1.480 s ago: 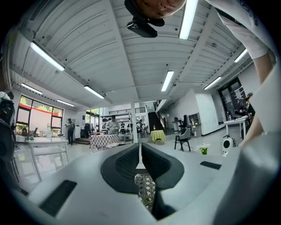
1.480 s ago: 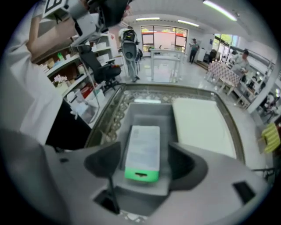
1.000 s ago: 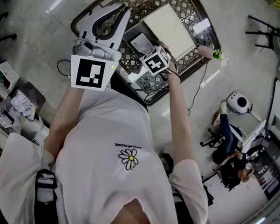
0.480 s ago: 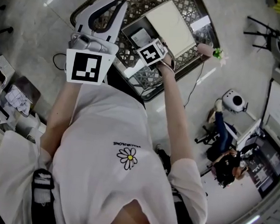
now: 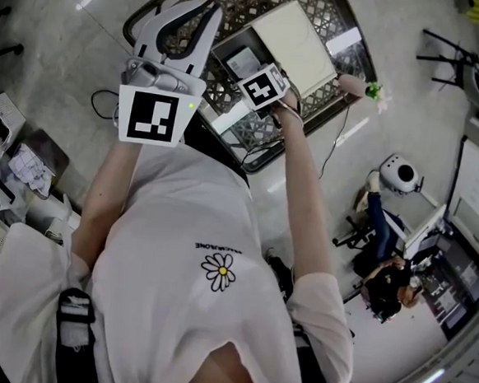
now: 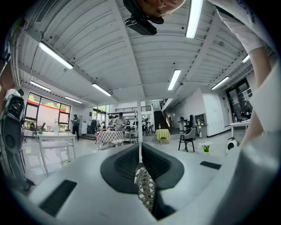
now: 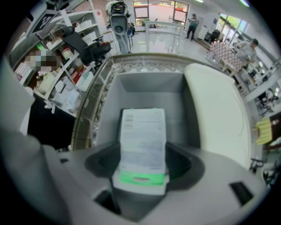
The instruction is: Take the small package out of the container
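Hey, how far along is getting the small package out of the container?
Grasp looks done: the right gripper is shut on the small package. In hand: the lift, with the package over the open grey container. Still to do: carry it clear of the rim and set it down. The left gripper is shut, empty.

The small package (image 7: 142,145) sits between the fingers (image 7: 182,165) of the right gripper (image 7: 142,169), over the container (image 7: 149,90) (inside a lattice basket (image 5: 238,3)).

Container (image 7: 151,88) open above, room around the small package (image 7: 142,140), pale panel (image 7: 215,110) along one side, lattice rim (image 7: 90,116) outside.
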Demonstrator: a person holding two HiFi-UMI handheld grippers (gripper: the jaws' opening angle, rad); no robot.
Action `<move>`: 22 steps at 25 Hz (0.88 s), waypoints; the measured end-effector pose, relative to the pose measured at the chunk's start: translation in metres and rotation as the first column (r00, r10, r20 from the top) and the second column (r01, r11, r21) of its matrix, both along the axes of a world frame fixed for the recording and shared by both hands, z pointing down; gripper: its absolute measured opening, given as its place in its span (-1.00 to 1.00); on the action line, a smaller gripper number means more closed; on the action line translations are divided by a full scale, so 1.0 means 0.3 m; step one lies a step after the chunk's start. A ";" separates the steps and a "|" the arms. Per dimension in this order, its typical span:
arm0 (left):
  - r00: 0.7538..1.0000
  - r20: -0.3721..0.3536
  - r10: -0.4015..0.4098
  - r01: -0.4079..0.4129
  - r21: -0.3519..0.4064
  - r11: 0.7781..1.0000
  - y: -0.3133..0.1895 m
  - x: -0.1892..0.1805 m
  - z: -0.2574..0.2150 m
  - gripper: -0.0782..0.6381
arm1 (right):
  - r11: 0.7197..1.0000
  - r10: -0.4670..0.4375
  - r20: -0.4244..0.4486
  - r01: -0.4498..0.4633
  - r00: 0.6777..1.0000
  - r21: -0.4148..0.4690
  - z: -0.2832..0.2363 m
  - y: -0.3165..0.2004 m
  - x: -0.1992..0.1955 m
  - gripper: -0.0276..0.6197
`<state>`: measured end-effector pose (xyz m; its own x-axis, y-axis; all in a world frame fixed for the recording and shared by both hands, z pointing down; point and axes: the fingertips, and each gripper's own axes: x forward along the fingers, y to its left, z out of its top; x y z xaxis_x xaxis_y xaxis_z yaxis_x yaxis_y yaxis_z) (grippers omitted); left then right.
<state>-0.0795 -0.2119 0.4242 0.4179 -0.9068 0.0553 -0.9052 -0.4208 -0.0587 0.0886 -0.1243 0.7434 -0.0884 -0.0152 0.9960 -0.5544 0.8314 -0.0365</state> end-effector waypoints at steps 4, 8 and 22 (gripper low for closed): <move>1.000 0.015 -0.014 0.014 0.006 1.000 0.013 -0.024 -0.014 -0.66 | 1.000 -0.001 0.005 0.001 1.000 0.001 0.004 0.002 -0.004 0.08; 0.999 0.031 -0.029 0.029 0.013 1.000 0.024 -0.051 -0.030 -0.66 | 1.000 -0.008 -0.002 0.008 1.000 0.015 -0.005 -0.001 -0.001 0.08; 0.998 0.056 -0.013 0.009 0.083 0.997 -0.011 -0.030 -0.152 -0.66 | 0.977 0.103 0.229 -0.143 0.968 0.162 -0.305 -0.106 -0.084 0.08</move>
